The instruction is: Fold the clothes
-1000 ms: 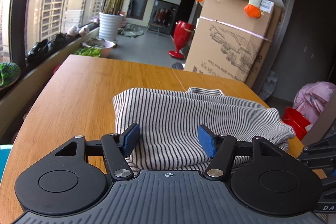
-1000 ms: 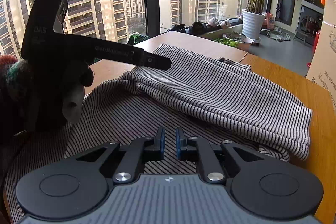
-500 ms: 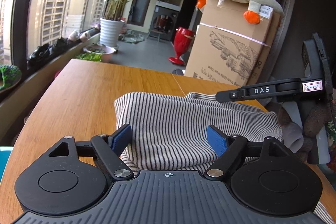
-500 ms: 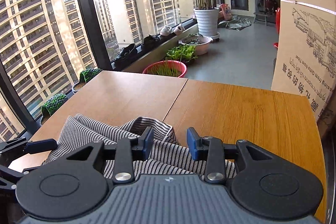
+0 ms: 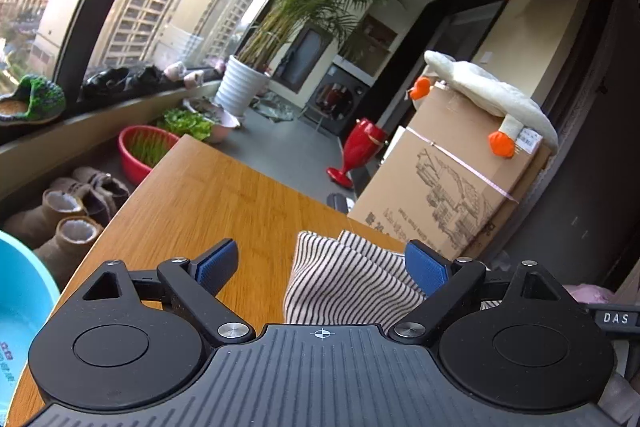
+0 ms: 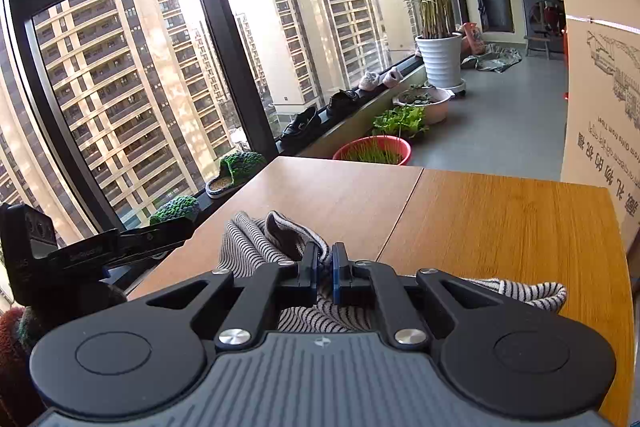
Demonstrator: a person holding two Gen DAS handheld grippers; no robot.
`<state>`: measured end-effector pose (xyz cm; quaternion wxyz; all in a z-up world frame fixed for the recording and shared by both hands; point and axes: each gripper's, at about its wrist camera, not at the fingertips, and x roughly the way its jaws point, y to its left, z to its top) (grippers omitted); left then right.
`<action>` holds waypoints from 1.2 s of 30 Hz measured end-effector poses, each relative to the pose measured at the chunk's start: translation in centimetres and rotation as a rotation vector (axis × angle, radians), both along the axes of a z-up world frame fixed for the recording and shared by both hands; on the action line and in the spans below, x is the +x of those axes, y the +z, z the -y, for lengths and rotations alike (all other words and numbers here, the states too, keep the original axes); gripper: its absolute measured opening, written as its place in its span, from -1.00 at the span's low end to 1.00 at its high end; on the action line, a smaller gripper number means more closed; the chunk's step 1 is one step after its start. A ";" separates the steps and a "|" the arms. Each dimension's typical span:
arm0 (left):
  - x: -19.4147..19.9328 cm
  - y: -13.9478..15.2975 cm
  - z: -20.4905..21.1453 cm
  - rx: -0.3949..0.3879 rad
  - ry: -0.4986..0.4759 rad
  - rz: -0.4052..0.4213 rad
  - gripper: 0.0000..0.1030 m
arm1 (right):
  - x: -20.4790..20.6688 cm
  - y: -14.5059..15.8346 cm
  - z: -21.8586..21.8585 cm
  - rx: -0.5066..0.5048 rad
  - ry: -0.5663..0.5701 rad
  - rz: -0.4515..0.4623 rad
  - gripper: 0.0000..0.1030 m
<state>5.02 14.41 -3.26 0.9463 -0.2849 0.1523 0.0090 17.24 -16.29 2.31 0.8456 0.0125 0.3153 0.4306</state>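
We see the shirt, a knit with thin dark and pale stripes, bunched in soft folds on the wooden tabletop near its front edge. In the right wrist view the right gripper has its 2 blue pads pressed nearly together, pinching a raised fold of the shirt; a dark inner layer shows just behind the pads, and a striped edge trails out to the right under the gripper body. In the left wrist view the left gripper is spread wide, its blue pads well apart, with a rumpled corner of the shirt lying between them, closer to the right pad; we cannot tell whether that pad touches the cloth. Beyond the tabletop stand a cardboard box with a plush goose on top.
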 end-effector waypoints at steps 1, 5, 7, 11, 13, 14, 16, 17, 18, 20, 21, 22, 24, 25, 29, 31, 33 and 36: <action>-0.1 0.4 0.2 0.002 -0.007 0.010 0.82 | -1.2 -0.4 0.8 0.015 0.009 -0.025 -0.88; -0.1 2.3 2.2 0.056 -0.046 0.019 0.83 | -5.5 -4.6 2.1 -0.012 0.001 -0.094 -0.88; 0.1 3.0 3.9 0.115 -0.072 0.003 0.81 | -6.4 -6.0 2.3 -0.016 -0.015 -0.090 -0.87; 0.4 2.4 6.8 0.270 -0.109 -0.093 0.20 | -7.3 -6.4 2.6 0.000 -0.032 -0.064 -0.87; 0.3 1.3 7.7 0.325 -0.125 -0.148 0.10 | -7.5 -6.3 2.7 -0.008 -0.031 -0.051 -0.87; 0.1 0.8 7.9 0.357 -0.116 -0.162 0.12 | -7.7 -6.2 2.8 -0.015 -0.030 -0.040 -0.87; -0.2 -0.3 7.8 0.393 -0.099 -0.190 0.16 | -8.2 -5.9 2.9 -0.025 -0.026 -0.019 -0.82; -0.2 -0.8 7.5 0.380 -0.097 -0.203 0.18 | -8.7 -5.4 3.2 -0.020 -0.020 -0.009 -0.82; -0.1 -1.1 7.2 0.364 -0.099 -0.212 0.22 | -9.1 -4.9 3.5 -0.010 -0.015 0.003 -0.82; 0.0 -1.7 6.6 0.335 -0.101 -0.227 0.29 | -9.4 -3.4 4.6 0.019 -0.053 0.061 -0.79; 0.0 -1.7 6.6 0.336 -0.099 -0.227 0.30 | -9.4 -2.7 5.1 0.030 -0.086 0.096 -0.77; 0.0 -1.7 6.7 0.343 -0.097 -0.227 0.33 | -9.4 -2.0 5.7 0.040 -0.119 0.132 -0.73; -0.1 -1.6 6.5 0.335 -0.094 -0.222 0.37 | -8.6 -1.5 6.8 0.035 -0.179 0.143 -0.59; -0.2 -1.5 6.3 0.325 -0.092 -0.218 0.42 | -8.0 -1.7 7.3 0.020 -0.207 0.128 -0.57; -2.1 0.4 4.9 0.270 -0.040 -0.166 0.37 | -7.5 -5.0 8.6 -0.046 -0.254 0.041 -0.58; -3.4 2.2 4.7 0.274 -0.004 -0.116 0.29 | -7.6 -5.3 8.5 -0.041 -0.259 0.060 -0.58; -4.7 4.4 4.8 0.260 -0.001 -0.050 0.22 | -7.8 -5.5 8.5 -0.037 -0.264 0.078 -0.58; -5.3 5.8 6.5 0.235 -0.113 0.000 0.22 | -7.9 -5.6 8.3 -0.037 -0.270 0.089 -0.57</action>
